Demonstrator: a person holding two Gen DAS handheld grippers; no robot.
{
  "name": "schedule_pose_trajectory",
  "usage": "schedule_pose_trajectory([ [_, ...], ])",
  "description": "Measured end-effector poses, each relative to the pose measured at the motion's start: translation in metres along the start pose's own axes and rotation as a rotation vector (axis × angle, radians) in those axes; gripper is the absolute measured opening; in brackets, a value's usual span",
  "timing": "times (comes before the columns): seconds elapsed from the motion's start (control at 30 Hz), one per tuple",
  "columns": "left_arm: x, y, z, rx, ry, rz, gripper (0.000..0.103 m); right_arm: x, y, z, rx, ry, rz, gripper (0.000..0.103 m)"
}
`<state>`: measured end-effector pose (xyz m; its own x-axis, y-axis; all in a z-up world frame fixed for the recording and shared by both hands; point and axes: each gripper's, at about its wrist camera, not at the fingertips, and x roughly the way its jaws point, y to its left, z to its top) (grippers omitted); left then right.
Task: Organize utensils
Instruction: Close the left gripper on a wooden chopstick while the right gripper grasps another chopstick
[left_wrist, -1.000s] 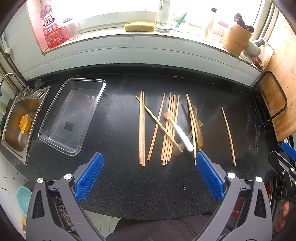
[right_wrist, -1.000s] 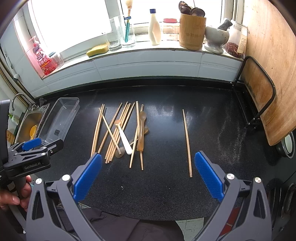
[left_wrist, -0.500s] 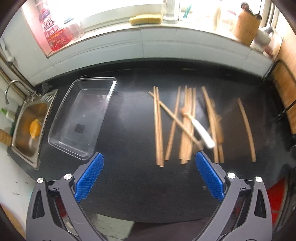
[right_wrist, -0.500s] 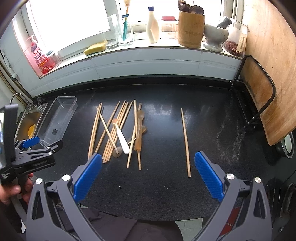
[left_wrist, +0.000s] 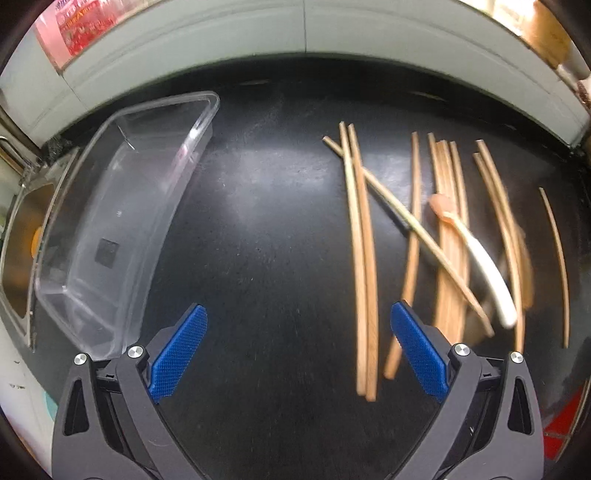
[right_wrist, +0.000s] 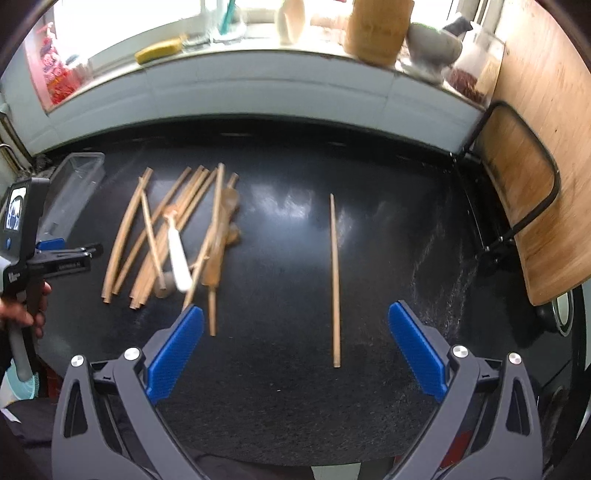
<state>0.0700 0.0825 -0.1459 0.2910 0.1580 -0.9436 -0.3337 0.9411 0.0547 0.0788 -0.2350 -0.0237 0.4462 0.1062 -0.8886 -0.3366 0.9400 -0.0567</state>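
Observation:
Several wooden chopsticks (left_wrist: 364, 258) lie scattered on the black counter (left_wrist: 266, 229), with a white-handled spoon (left_wrist: 484, 266) across them. A clear plastic tray (left_wrist: 110, 221) stands empty at the left. My left gripper (left_wrist: 295, 343) is open above bare counter between the tray and the chopsticks. In the right wrist view the chopstick pile (right_wrist: 166, 236) and the spoon (right_wrist: 179, 258) are at the left, and a single chopstick (right_wrist: 334, 277) lies apart. My right gripper (right_wrist: 295, 343) hangs open just in front of that single chopstick. The left gripper (right_wrist: 62, 258) shows at the left edge, held by a hand.
A steel sink (left_wrist: 18, 251) sits left of the tray. A wooden cutting board (right_wrist: 535, 147) in a black rack stands at the right. The windowsill holds a sponge (right_wrist: 159, 50), a wooden utensil holder (right_wrist: 380, 29) and a mortar (right_wrist: 432, 48).
Both grippers have moved forward and lower toward the counter. The left one now views the tray and chopsticks from closer. The utensils have not moved.

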Motion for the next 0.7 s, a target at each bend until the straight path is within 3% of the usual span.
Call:
schedule_pose_trajectory([
  [0.17,0.024,-0.004,0.012,0.063,0.001,0.065,0.097,0.022,-0.007,0.007,0.014,0.022,0.003,0.097],
  [0.37,0.046,0.0,0.027,0.045,0.035,0.032,0.097,0.045,-0.01,0.018,0.006,0.045,0.003,0.097],
  [0.57,0.037,-0.006,0.044,0.029,0.046,0.003,0.097,0.068,-0.02,0.029,0.021,0.082,-0.002,0.097],
  [0.63,0.03,-0.008,0.049,-0.011,0.051,-0.046,0.097,0.073,-0.022,0.032,0.023,0.09,-0.005,0.097],
  [0.7,0.032,-0.012,0.055,0.011,0.041,-0.01,0.097,0.08,-0.024,0.037,0.027,0.098,-0.004,0.097],
])
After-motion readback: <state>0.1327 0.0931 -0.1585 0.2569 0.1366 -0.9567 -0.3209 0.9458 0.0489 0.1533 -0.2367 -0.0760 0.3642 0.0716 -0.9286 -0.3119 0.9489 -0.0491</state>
